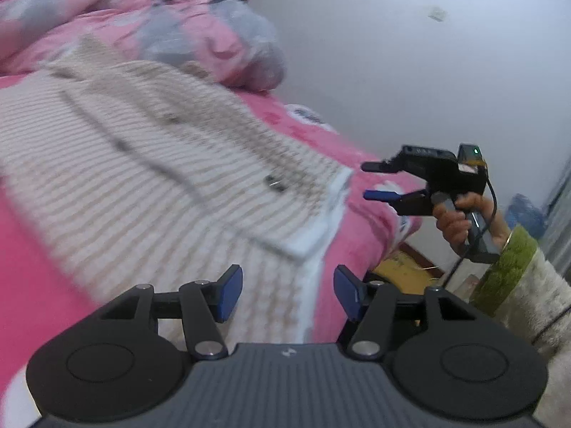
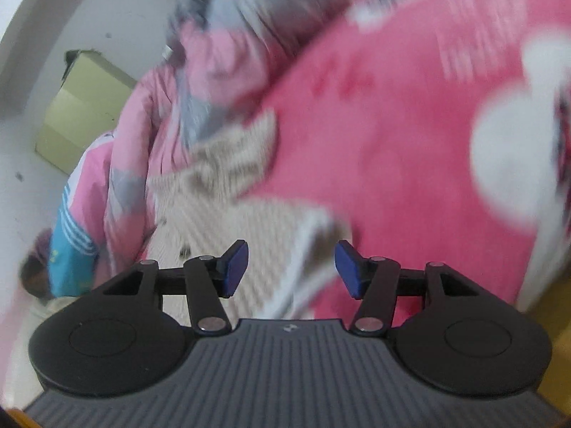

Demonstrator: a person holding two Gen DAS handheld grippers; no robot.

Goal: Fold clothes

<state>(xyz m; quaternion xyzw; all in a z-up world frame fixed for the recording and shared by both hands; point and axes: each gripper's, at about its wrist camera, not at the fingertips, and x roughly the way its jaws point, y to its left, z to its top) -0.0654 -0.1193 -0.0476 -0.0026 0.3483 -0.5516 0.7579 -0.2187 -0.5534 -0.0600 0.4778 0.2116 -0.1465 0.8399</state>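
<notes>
While the beige-and-white striped sweater [image 1: 150, 164] lies spread flat on the pink bed sheet [image 1: 364, 224], both grippers hang clear of it with nothing in them. In the left wrist view the garment's long axis runs from the upper left, where its collar end meets the heaped pink-and-grey quilt [image 1: 171, 28], down to the lower right, where its white ribbed hem [image 1: 321, 235] sits near the bed's edge. A part of it is folded over the body, its white-edged end pointing toward that same edge, and a line of dark buttons follows the same diagonal. The left gripper [image 1: 288, 292] has its jaws spread, the blue pads [image 1: 228, 294] apart over the hem with no cloth pinched. The right gripper [image 1: 382, 182] shows beyond the bed's corner in a hand [image 1: 460, 221] with a green cuff at the wrist; its jaws are parted and empty.

The right wrist view is blurred. There the right gripper [image 2: 291, 267] again has its jaws spread and empty above the sweater [image 2: 228, 210], which runs away from the camera up toward the quilt [image 2: 221, 57]. A folded garment with blue and white stripes [image 2: 71, 246] lies at the left beside the quilt.
</notes>
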